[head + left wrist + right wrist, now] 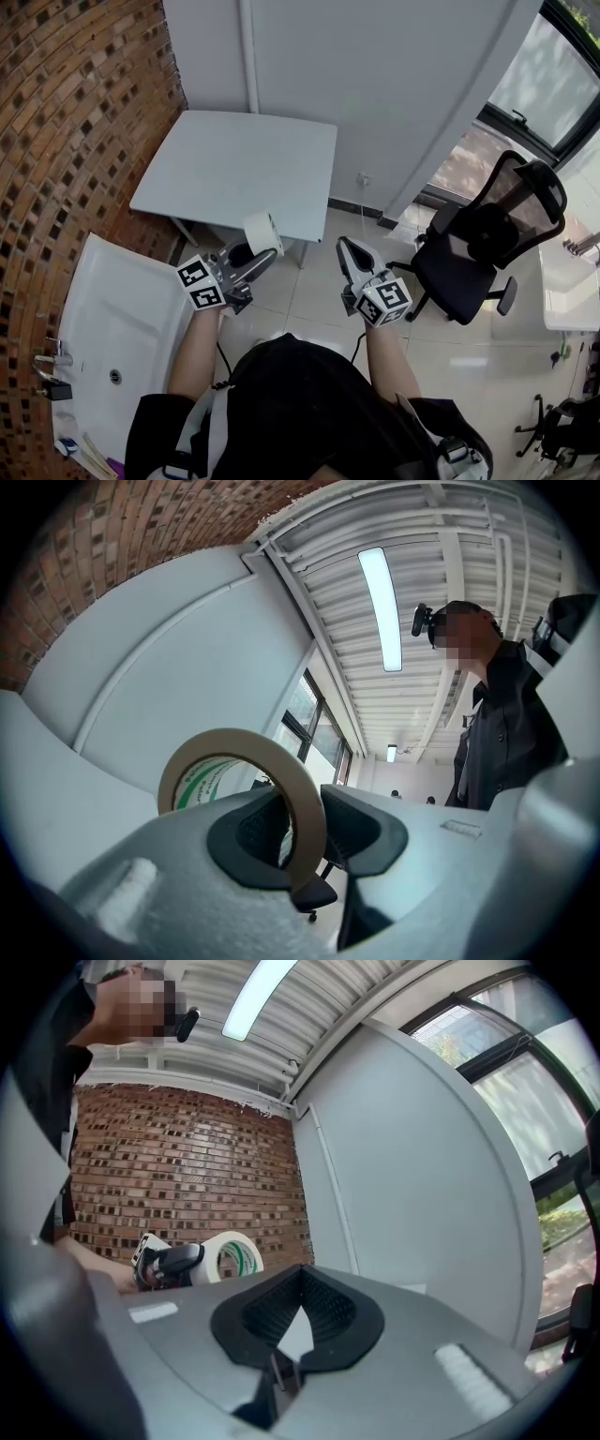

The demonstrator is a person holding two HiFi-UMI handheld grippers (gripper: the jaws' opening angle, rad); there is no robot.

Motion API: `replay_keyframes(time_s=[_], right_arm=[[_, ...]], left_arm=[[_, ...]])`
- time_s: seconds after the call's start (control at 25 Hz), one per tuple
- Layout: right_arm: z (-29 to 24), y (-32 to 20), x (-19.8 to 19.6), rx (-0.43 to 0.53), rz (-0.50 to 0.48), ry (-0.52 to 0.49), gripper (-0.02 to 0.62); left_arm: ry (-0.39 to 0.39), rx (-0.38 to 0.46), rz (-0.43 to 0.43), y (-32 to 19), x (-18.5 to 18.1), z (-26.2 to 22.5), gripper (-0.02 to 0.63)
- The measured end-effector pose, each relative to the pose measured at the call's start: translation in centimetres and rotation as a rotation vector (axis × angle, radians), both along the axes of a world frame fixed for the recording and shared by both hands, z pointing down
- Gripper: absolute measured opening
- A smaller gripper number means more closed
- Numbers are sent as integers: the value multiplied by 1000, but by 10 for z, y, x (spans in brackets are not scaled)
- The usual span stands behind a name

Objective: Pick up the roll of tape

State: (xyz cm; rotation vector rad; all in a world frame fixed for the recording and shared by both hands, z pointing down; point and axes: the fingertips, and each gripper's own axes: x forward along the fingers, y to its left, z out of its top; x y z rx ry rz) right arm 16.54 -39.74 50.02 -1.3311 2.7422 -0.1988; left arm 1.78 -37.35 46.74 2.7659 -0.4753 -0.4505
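Tape roll (302, 803) wall pinched between left gripper (305, 841) fingers (248, 832).

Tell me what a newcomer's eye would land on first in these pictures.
The roll of tape pinched by its band in the left hand-held gripper, seen against the white table's near edge. Next, the right hand-held gripper beside it, jaws together and empty. The brick wall at left and black office chair at right frame the scene.

Black top (300, 403); grey left tool (266, 247), right tool (346, 246).
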Motion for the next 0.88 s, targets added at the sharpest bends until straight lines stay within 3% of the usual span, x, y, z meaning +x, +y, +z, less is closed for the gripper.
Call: replay_keyframes(time_s=[0.52,0.64,0.88], right_arm=[[9,7,-8,-13,-1,29,5],[13,12,-14,-2,-13,74,5],[19,19,-18,-18,-25,71,5]], left_arm=[[-152,44,84,20,17,20,107],[-157,47,92,23,19,21,106],[-133,38,73,23,16,20,106]])
